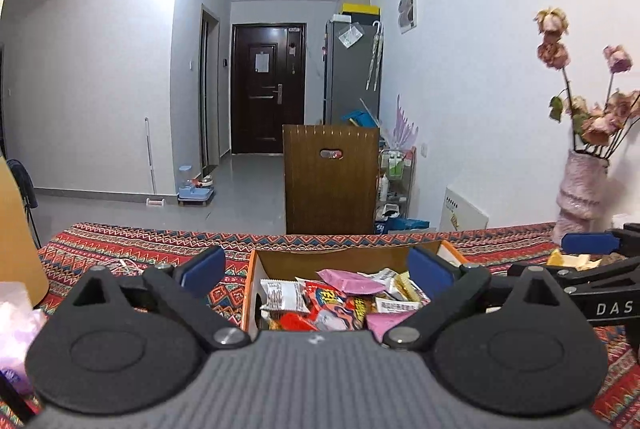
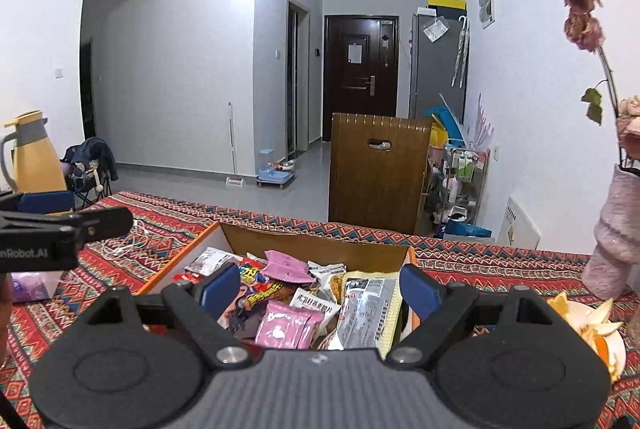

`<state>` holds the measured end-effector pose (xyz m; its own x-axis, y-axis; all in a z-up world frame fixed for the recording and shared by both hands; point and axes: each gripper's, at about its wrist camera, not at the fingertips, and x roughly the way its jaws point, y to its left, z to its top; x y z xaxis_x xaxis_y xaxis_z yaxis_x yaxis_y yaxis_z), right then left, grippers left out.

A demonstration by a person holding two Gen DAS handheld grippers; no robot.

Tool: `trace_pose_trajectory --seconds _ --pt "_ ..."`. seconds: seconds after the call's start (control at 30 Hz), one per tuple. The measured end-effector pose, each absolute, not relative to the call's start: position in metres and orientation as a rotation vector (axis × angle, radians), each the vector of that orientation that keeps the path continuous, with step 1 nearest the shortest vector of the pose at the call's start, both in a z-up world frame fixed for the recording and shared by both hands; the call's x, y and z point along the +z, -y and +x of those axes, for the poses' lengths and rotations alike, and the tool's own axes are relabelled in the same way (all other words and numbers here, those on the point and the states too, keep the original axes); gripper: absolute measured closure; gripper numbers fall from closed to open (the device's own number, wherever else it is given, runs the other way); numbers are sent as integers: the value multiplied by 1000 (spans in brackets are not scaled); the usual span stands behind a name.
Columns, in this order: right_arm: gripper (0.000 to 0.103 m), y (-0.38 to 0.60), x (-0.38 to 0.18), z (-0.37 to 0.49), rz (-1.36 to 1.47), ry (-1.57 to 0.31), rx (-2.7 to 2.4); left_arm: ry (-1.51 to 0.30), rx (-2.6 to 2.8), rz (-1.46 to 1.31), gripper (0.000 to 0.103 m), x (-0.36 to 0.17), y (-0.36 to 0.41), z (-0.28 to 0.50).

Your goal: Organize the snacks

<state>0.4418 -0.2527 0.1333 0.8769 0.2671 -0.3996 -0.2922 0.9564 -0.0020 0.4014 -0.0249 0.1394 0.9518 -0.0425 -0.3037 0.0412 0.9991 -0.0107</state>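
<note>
Cardboard, orange along its rim, forms the open snack box [image 1: 256, 261] that stands on the table's patterned red cloth [image 1: 120, 241] toward the far edge, heaped with packets. In the left wrist view the left gripper [image 1: 318, 267] hangs above and in front of the box, its blue pads level with the box's two side walls and the packets showing in the gap between them; a pink packet [image 1: 346, 279] lies on top near the back wall. In the right wrist view the right gripper [image 2: 320, 289] frames the same heap, with a black-and-white printed packet [image 2: 366, 309] just inside its right pad and another pink packet [image 2: 286, 325] nearer the camera. Both gripper bodies cover the box's near wall, and the printing on most packets is too small to read. Each gripper's far side is cut off by the frame in the other's view. A plate of peel [image 2: 600, 325] sits beside a pink vase [image 2: 616, 241] at the table's right edge. Both pairs of fingers are spread wide, touching and holding nothing.
</note>
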Motion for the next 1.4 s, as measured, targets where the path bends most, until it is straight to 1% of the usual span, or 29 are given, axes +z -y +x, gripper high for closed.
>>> trace_pose_trajectory --seconds 0.3,0.5,0.73,1.2,1.4 --pt "16 262 128 372 -54 -399 287 -272 -48 -14 3 141 32 322" --pt "16 267 119 318 -32 -388 291 -266 -71 -16 1 133 34 264" --pt "16 263 99 265 -22 -384 295 -262 -93 -24 1 116 33 206" --pt "16 258 57 163 -19 -374 278 -267 -31 -47 0 71 8 98" --pt "15 257 51 117 -15 -349 305 -261 -9 -58 0 59 4 56"
